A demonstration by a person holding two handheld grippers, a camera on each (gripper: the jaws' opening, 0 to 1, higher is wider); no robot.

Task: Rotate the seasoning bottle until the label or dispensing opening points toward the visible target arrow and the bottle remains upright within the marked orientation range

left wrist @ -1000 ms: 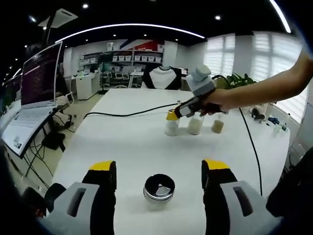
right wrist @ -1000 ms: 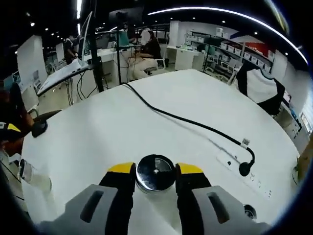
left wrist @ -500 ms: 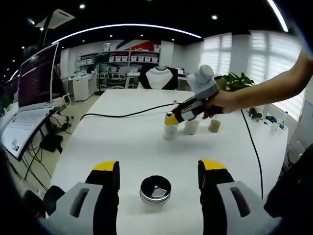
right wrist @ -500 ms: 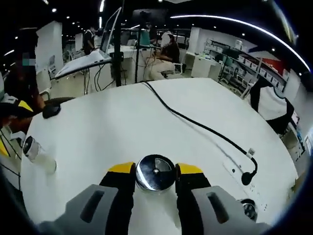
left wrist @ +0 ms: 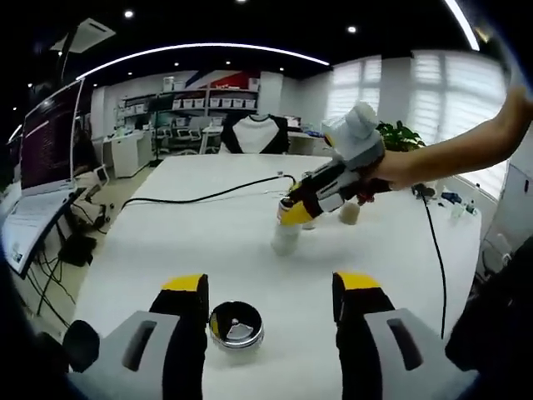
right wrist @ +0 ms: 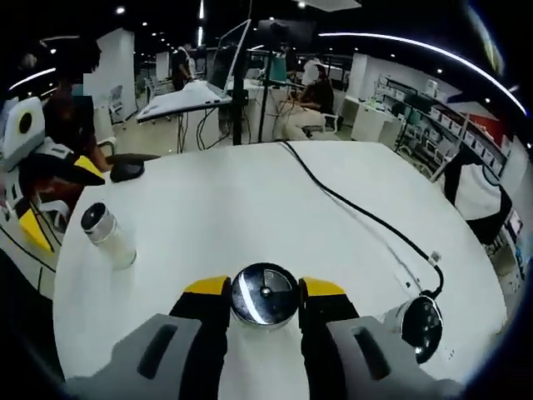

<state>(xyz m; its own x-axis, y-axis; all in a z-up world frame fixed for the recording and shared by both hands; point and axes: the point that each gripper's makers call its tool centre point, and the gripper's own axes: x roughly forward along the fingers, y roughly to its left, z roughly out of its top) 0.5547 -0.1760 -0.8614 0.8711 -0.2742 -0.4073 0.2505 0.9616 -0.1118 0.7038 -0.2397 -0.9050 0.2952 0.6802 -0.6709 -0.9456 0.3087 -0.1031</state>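
A seasoning bottle with a shiny metal lid [right wrist: 265, 296] sits upright between the yellow-tipped jaws of my right gripper [right wrist: 265, 287], which is shut on it. In the left gripper view that same bottle [left wrist: 286, 235] stands pale on the white table [left wrist: 166, 242] under the right gripper [left wrist: 293, 213], held by a person's hand. My left gripper [left wrist: 271, 283] is open. A second metal-lidded bottle [left wrist: 236, 325] stands between its jaws, close to the left one and untouched. In the right gripper view this second bottle [right wrist: 107, 234] appears at the left, beside the left gripper [right wrist: 46, 187].
Two more bottles [left wrist: 350, 212] stand behind the held one. One of these bottles' lids [right wrist: 419, 317] shows at lower right. A black cable [right wrist: 358, 212] crosses the table. A person's arm [left wrist: 450, 154] reaches in from the right. Desks, monitors and people fill the room beyond.
The right gripper has carried its bottle away from the row of bottles, nearer to the left gripper. The bottle at the left jaws now sits closer to the left jaw.
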